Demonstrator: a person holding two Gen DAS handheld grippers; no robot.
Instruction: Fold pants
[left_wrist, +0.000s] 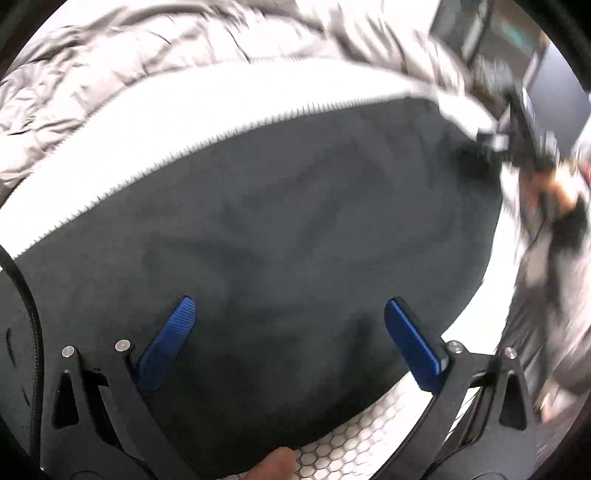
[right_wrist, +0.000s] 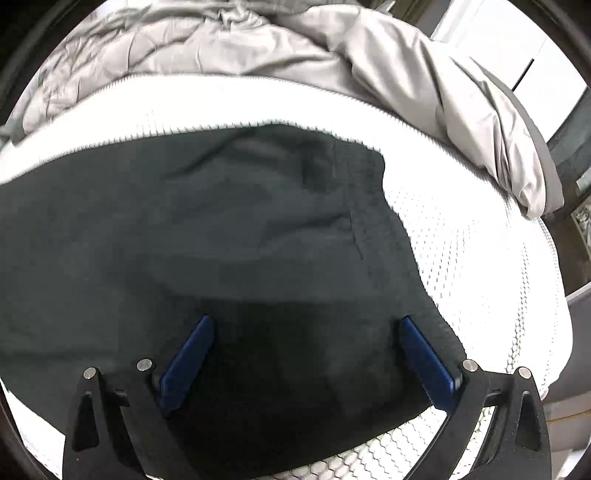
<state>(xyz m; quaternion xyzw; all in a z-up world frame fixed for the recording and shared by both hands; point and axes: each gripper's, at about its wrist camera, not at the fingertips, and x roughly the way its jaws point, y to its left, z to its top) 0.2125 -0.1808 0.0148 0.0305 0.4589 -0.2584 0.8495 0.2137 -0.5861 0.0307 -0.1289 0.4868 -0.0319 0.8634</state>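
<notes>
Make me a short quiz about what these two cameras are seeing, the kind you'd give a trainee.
1. True or false: the left tool is clamped shut on the dark pants.
2. Multiple choice: the pants lie on a) a wooden floor, b) a white honeycomb-textured mattress, c) a metal tray.
3. Fill in: bunched up beyond the pants, at the far side of the mattress, is a grey ____.

Key
1. False: both its blue fingers stand wide apart over the fabric, as do those of the right tool.
2. b
3. Duvet.
</notes>
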